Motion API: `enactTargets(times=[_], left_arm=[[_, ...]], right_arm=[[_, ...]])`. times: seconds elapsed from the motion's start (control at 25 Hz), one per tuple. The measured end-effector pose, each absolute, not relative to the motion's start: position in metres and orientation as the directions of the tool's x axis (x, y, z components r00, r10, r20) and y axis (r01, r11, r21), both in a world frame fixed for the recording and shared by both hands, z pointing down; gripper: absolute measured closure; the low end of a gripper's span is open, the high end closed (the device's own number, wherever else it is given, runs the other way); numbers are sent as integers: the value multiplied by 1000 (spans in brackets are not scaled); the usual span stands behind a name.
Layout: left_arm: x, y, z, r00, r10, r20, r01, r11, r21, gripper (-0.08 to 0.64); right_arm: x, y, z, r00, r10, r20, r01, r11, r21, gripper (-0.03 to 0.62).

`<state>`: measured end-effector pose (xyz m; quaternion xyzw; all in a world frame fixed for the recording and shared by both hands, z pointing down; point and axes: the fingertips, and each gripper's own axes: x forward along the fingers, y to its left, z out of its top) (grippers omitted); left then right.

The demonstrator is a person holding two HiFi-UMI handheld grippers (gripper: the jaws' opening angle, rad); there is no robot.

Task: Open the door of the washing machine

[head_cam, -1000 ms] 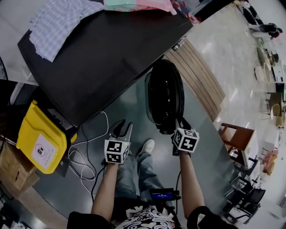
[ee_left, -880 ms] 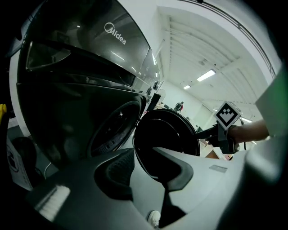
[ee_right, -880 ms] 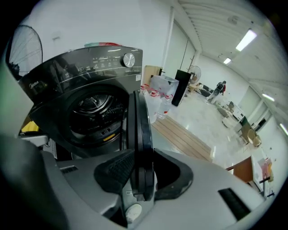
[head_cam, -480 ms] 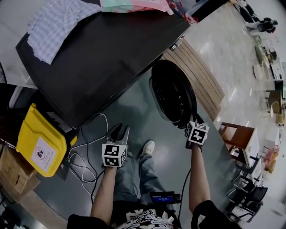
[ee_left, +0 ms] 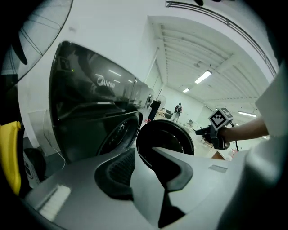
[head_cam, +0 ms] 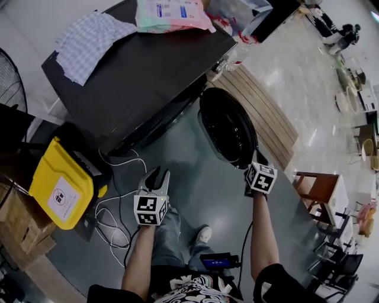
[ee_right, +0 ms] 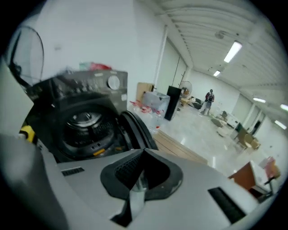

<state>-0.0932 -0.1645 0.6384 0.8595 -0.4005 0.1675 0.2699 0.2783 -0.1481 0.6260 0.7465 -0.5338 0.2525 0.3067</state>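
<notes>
Grey floor [head_cam: 195, 189], washer door [head_cam: 228, 127] open, left tool [head_cam: 161, 173] parted, right tool [ee_right: 143, 153] closed empty, fan [head_cam: 13, 89] cropped.

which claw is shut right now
The right claw, near the rim of the open door: its jaws meet on nothing. The left claw has its jaws apart.

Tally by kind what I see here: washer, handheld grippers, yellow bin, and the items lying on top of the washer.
Washing machine: 1
Grippers: 2, left gripper, right gripper
Yellow bin: 1
Checked cloth: 1
Packet: 1
Total: 6
</notes>
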Motion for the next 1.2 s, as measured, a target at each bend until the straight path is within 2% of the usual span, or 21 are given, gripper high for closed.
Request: enactTargets(times=[0.08, 0.24, 0.48, 0.76, 0.96, 1.2], left_arm=[[-94, -157, 605, 604, -651, 461, -796, -521, 307, 445], [-87, -104, 533, 557, -735, 387, -831, -486, 271, 463], [-54, 22, 428, 530, -800, 283, -846, -475, 241, 502], [-39, 131, 382, 479, -838, 262, -872, -418, 256, 515], [-38, 154, 359, 458, -865, 205, -879, -405, 252, 518], [-38, 178, 357, 451, -869, 205, -881, -396, 259, 517]], right_arm=[[250, -136, 596, 178, -745, 643, -980, -196, 44, 589], [192, -62, 531, -32, -840, 542, -986, -62, -153, 589], [154, 82, 439, -221, -883, 415, -960, 123, -250, 589], [162, 194, 382, -236, -900, 367, -961, 160, -227, 591], [166, 216, 370, -230, -909, 348, -963, 160, -217, 591], [168, 233, 366, -241, -912, 331, -960, 173, -221, 591]])
